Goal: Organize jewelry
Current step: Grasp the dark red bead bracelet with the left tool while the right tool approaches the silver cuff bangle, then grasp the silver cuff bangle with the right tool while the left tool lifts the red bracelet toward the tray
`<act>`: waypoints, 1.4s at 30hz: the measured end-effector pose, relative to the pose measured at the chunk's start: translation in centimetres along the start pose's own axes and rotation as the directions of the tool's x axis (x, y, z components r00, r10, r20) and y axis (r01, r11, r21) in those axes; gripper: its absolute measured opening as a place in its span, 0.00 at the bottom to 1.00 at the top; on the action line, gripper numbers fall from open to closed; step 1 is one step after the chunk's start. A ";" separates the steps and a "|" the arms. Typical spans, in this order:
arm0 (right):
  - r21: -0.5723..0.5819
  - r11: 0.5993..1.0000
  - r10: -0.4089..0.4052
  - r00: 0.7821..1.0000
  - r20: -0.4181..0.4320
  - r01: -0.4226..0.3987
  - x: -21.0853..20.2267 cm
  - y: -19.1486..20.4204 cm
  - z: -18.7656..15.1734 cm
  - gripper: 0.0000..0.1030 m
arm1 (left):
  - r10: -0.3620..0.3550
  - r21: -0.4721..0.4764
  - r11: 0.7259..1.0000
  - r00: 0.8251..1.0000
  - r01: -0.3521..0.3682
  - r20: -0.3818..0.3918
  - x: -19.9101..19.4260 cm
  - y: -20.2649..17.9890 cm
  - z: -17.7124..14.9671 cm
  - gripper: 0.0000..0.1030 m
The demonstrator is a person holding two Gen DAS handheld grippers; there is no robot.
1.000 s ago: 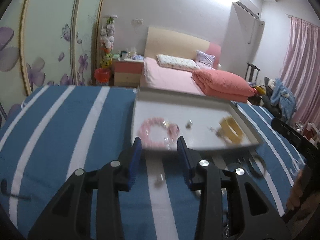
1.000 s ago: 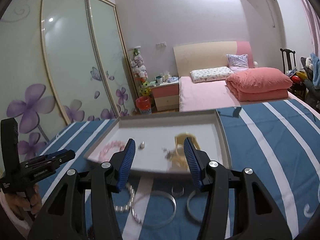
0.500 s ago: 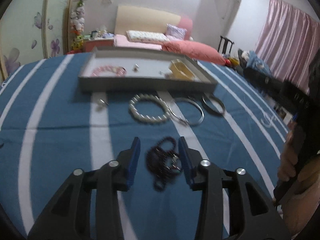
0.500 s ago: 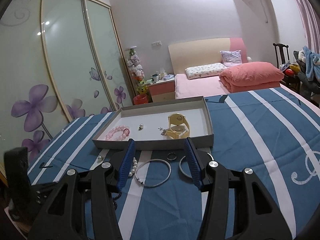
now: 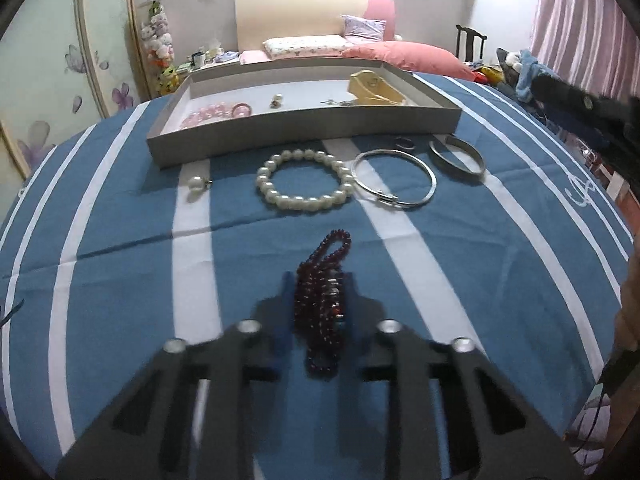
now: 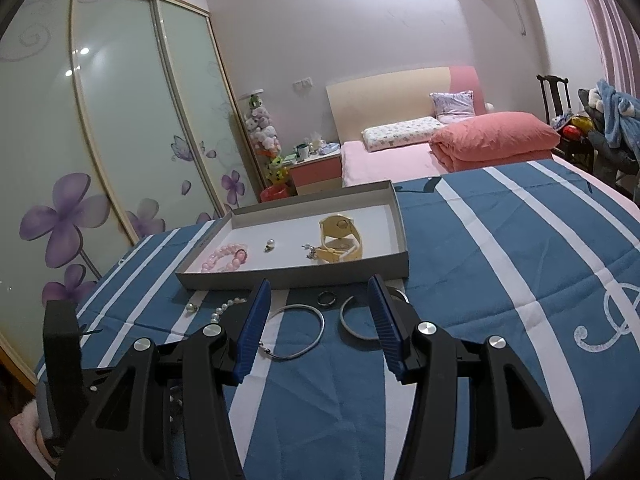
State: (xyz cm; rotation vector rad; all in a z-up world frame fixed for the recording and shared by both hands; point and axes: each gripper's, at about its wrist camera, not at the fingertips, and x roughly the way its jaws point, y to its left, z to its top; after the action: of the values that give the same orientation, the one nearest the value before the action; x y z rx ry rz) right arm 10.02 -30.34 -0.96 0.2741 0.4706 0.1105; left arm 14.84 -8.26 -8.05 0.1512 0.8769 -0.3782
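On the blue-and-white striped cloth lies a bunched dark red bead bracelet (image 5: 330,248). My left gripper (image 5: 319,280) points down at it, its jaws closing, and the blue pads press the beads from both sides. Beyond it lie a pearl bracelet (image 5: 298,203), a thin silver bangle (image 5: 386,199), a wide silver bangle (image 5: 456,168), a small ring (image 5: 405,144) and a single pearl (image 5: 195,183). The grey tray (image 5: 304,132) holds a pink bead bracelet (image 5: 208,114) and a yellow watch (image 5: 374,88). My right gripper (image 6: 318,282) hovers open above the silver bangles (image 6: 320,328) with nothing between its fingers.
The tray (image 6: 224,281) stands at the far side of the cloth. Behind it are a pink bed (image 6: 400,156), a nightstand (image 6: 316,170) and flowered wardrobe doors (image 6: 100,140). A person's hand shows at the right edge (image 5: 628,308).
My left gripper drew back from the tray, tipped down over the dark red beads and closed in on them. My right gripper pulled back a little from the tray.
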 end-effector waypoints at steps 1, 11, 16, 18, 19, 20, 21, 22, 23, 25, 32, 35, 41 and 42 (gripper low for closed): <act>0.003 1.000 -0.001 1.000 -0.007 0.001 0.2 -0.1 -0.1 0.50 | -0.009 -0.009 1.000 1.000 0.009 -0.003 0.0 0.3 0.1 0.13; -0.030 0.997 -0.080 0.990 -0.119 0.077 2.7 -1.0 -0.5 0.50 | 0.085 -0.122 0.989 0.996 -0.086 -0.014 -0.3 5.8 0.9 0.09; -0.078 0.988 -0.149 0.967 -0.207 0.136 5.1 -1.2 -0.9 0.62 | 0.130 -0.178 0.975 0.991 -0.130 -0.013 -0.6 8.7 1.0 0.09; -0.094 0.984 -0.168 0.958 -0.232 0.150 5.9 -1.2 -1.0 0.64 | 0.134 -0.185 0.974 0.991 -0.134 -0.012 -0.7 9.3 0.8 0.09; -0.097 0.983 -0.175 0.954 -0.244 0.156 6.4 -1.2 -1.0 0.66 | 0.134 -0.185 0.974 0.991 -0.134 -0.010 -0.8 9.4 0.8 0.09; -0.099 0.982 -0.180 0.950 -0.255 0.159 6.8 -1.3 -1.0 0.69 | 0.134 -0.182 0.974 0.991 -0.133 -0.008 -0.8 9.4 0.8 0.09; -0.104 0.981 -0.187 0.944 -0.270 0.164 7.3 -1.4 -1.0 0.70 | 0.135 -0.178 0.975 0.991 -0.134 -0.008 -0.8 9.6 0.7 0.09; -0.109 0.979 -0.194 0.941 -0.276 0.169 7.6 -1.4 -1.0 0.70 | 0.139 -0.174 0.975 0.990 -0.137 -0.006 -0.8 9.5 0.7 0.09; -0.119 0.978 -0.201 0.937 -0.287 0.174 8.1 -1.3 -1.0 0.72 | 0.136 -0.174 0.975 0.991 -0.135 -0.005 -0.8 9.5 0.7 0.09; -0.132 0.975 -0.214 0.928 -0.304 0.181 8.9 -1.3 -0.9 0.74 | 0.128 -0.176 0.976 0.992 -0.127 -0.005 -0.8 9.6 0.8 0.09; -0.145 0.971 -0.232 0.906 -0.355 0.191 10.4 -1.6 -0.7 0.74 | 0.120 -0.177 0.977 0.993 -0.120 -0.014 -0.4 9.3 1.0 0.09; -0.149 0.969 -0.241 0.898 -0.368 0.199 10.7 -1.6 -0.7 0.74 | 0.120 -0.177 0.977 0.993 -0.120 -0.014 -0.4 9.3 1.0 0.09; -0.186 0.962 -0.258 0.892 -0.372 0.201 11.2 -1.5 -0.5 0.66 | 0.120 -0.177 0.977 0.993 -0.120 -0.014 -0.4 9.3 1.0 0.09; -0.186 0.962 -0.256 0.892 -0.373 0.199 11.1 -1.6 -0.5 0.66 | 0.120 -0.177 0.977 0.993 -0.120 -0.014 -0.4 9.4 1.0 0.09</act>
State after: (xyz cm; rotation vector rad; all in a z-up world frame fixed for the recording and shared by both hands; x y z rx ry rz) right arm 19.68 -29.87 -6.64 0.0503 0.8904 -0.0330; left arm 18.87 0.22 -7.35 0.0400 0.8955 -0.1858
